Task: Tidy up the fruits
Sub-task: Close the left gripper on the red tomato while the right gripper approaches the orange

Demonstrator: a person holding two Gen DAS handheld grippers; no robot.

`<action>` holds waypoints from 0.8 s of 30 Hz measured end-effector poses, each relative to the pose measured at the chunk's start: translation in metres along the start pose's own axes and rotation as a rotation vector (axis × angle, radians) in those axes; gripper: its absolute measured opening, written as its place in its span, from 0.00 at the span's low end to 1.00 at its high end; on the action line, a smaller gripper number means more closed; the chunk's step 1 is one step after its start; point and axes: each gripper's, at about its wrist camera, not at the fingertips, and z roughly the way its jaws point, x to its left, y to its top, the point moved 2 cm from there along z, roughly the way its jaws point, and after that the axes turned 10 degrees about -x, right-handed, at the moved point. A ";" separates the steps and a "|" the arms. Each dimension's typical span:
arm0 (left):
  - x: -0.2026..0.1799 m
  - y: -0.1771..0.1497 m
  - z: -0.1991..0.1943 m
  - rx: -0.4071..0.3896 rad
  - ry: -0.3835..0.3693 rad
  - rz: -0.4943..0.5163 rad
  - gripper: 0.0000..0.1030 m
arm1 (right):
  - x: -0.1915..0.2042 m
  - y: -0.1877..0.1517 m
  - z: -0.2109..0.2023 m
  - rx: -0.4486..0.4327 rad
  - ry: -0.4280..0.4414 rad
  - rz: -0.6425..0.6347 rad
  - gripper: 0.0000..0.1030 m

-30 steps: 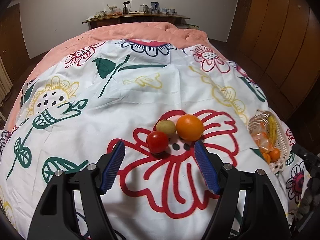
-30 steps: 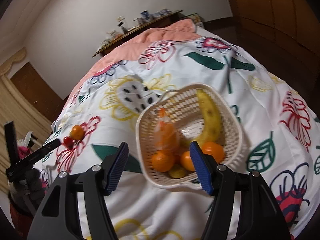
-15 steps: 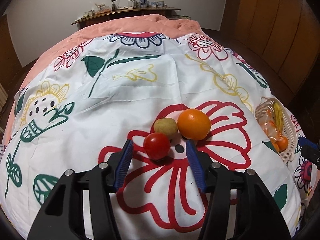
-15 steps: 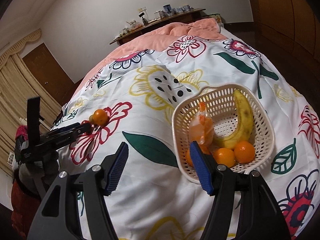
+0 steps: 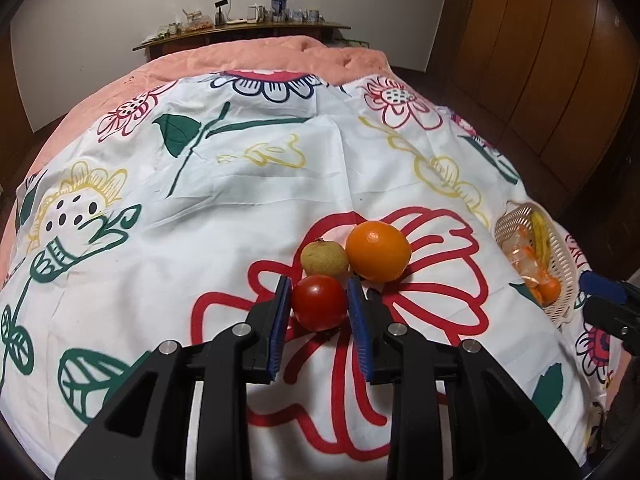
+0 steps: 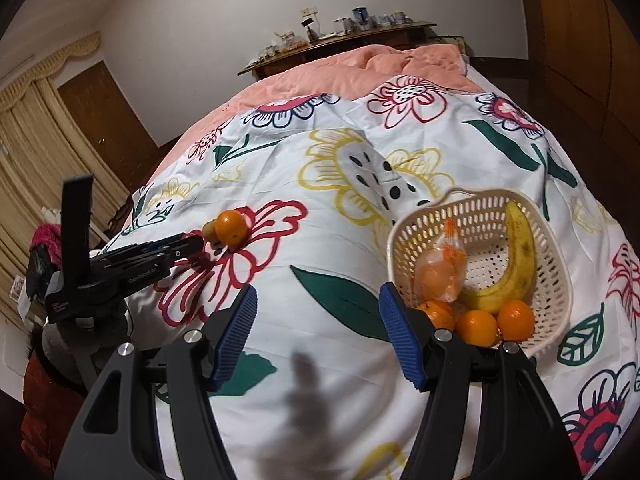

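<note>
The left claw (image 5: 319, 307) clamps the round red tomato (image 5: 319, 302) on the flowered bedspread (image 5: 248, 200), while the right claw (image 6: 316, 332) stands apart, the cream plastic basket (image 6: 554, 276) just right of it

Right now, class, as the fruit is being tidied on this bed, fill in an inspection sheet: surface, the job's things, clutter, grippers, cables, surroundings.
Surface: floral bedsheet over a pink quilt.
Job's things: tomato, orange and a small brownish-green fruit lie clustered on the sheet; the basket holds a banana, loose oranges and a bagged fruit.
Clutter: nothing seen.
Grippers: left gripper, jaws shut on the tomato; right gripper, jaws apart, nothing between them.
Cables: nothing seen.
Surroundings: cluttered wooden shelf, wooden wardrobe, curtains, door.
</note>
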 end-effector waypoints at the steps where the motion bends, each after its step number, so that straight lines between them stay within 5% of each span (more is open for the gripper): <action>1: 0.002 0.000 -0.002 -0.005 -0.001 -0.007 0.29 | 0.004 0.001 0.002 0.004 0.000 -0.010 0.62; 24: 0.025 -0.018 -0.061 -0.099 0.031 -0.054 0.29 | 0.103 0.018 0.110 0.199 0.030 -0.372 0.62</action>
